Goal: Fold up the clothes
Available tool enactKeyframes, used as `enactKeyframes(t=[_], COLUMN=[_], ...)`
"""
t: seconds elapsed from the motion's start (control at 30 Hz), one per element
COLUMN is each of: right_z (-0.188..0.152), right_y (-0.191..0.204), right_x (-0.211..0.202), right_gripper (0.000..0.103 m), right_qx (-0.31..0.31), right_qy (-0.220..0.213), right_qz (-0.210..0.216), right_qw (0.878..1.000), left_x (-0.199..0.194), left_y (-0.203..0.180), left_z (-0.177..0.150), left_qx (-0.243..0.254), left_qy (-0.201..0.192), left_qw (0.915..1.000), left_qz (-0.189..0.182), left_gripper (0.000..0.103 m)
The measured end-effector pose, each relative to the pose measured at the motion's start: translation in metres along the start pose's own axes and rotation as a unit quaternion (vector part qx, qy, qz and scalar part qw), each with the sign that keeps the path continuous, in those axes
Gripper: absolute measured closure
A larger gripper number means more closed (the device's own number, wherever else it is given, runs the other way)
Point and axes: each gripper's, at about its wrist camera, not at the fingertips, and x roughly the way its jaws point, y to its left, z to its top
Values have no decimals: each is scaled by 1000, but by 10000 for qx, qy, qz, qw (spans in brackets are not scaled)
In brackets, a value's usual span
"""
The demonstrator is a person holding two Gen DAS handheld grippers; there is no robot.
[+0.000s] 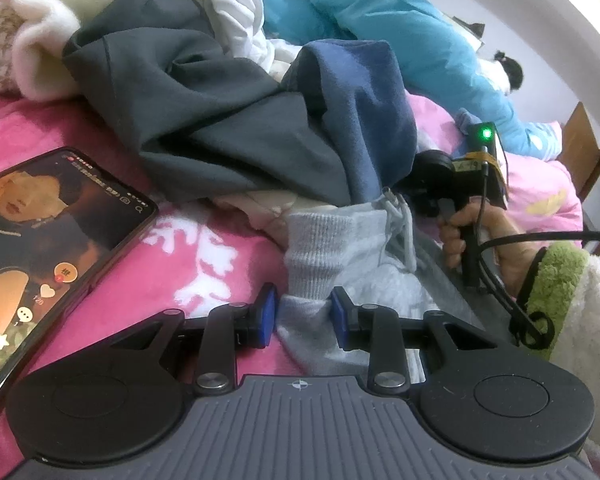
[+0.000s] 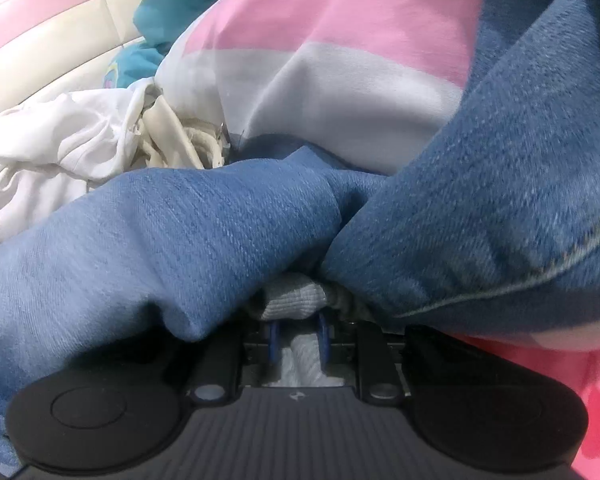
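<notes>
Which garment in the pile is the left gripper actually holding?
The light grey ribbed-cuff sweatpants, pinched by the left gripper; the dark grey garment and navy one lie beyond.

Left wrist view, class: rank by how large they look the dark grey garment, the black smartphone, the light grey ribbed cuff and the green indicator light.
1. Dark grey garment
2. Black smartphone, though nearness to the camera enlarges it
3. Light grey ribbed cuff
4. Green indicator light

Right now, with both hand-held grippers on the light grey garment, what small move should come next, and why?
Probably draw the light grey garment back toward the person, out from under the denim. The left hand-held gripper and right hand-held gripper both pinch its edge, but denim drapes over it at the right one, so it cannot spread flat yet.
</notes>
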Motion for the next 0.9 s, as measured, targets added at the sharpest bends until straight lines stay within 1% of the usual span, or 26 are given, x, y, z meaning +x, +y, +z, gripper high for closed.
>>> enactKeyframes(t=[0.13,0.17,0.23,0.3,0.37,0.4,0.47,0.5,0.57,0.63,0.67,0.77,0.9], right_z=[-2,-2,0,2,4,5,4,3,-2,-16,-29,-77,-141], right_y=[-4,-6,-8,-11,-14,-16,-22,-25,-29,-27,-20,10,50], right_x=[1,-2,-11,-23,-37,-44,-61,-72,-101,-138,-151,-177,-211], right_gripper=[82,82,72,53,51,46,41,41,41,43,44,44,45], right_qx=[18,-18,-143,-241,-326,-353,-344,-301,-145,-60,-109,-421,-836], right_qy=[15,74,266,400,474,497,446,368,191,8,15,238,535], right_qz=[27,3,-86,-149,-320,-433,-683,-734,-588,-227,-103,107,386], right_qw=[10000,10000,9995,9988,9978,9972,9961,9962,9980,9997,9999,9988,9943], left_x=[-2,-2,-2,-2,-2,-1,0,1,1,-1,-2,-4,-6], left_y=[1,1,2,4,4,4,4,4,5,9,10,12,10], left_z=[-3,-3,-3,-2,-1,-1,0,1,2,2,3,3,2], left_qx=[-45,-58,-92,-120,-136,-145,-171,-191,-253,-366,-408,-502,-473], left_qy=[-13,-16,-22,-26,-30,-32,-34,-34,-41,-63,-70,-84,-81], left_qw=[10000,10000,9999,9999,9998,9998,9998,9997,9994,9988,9984,9974,9971], left_qz=[-34,-43,-69,-94,-109,-115,-136,-154,-212,-324,-374,-513,-597], left_gripper=[73,73,73,73,73,73,73,73,73,72,71,69,64])
